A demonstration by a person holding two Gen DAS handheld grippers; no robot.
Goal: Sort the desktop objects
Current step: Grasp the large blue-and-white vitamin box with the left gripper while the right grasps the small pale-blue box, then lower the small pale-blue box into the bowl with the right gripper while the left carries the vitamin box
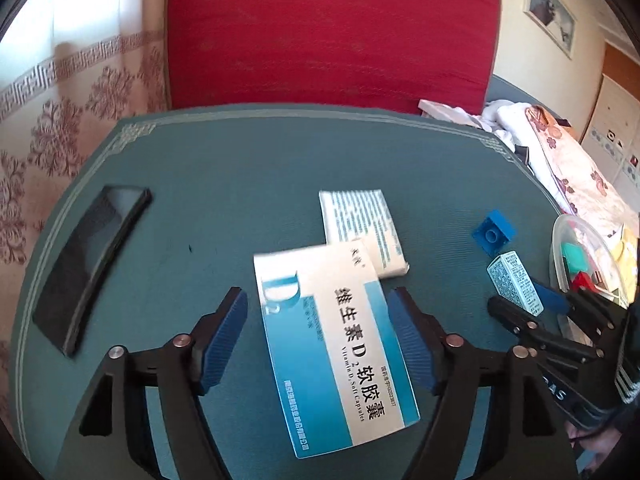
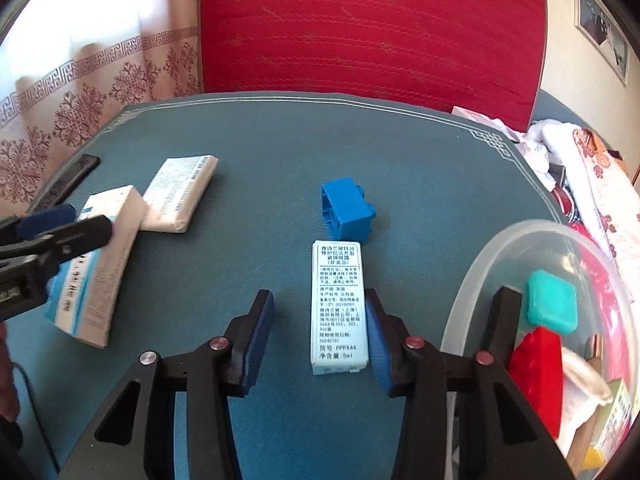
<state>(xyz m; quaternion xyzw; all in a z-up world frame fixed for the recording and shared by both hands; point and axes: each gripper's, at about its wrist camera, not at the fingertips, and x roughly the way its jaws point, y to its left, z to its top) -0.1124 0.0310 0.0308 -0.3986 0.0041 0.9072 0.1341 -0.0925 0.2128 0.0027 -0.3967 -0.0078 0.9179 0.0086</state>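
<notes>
Left wrist: jaws wide, astride vitamin box [image 1: 336,344]

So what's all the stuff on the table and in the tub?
vitamin box: one, white and blue, between the left gripper's fingers
paper packet: one, white, just behind the vitamin box
small carton: one, pale blue, between the right gripper's fingers
toy brick: one, blue, behind the small carton
phone: one, black, table's left edge
tub: one, clear, right side, holding red and teal pieces
left gripper: open
right gripper: not clearly gripping
</notes>
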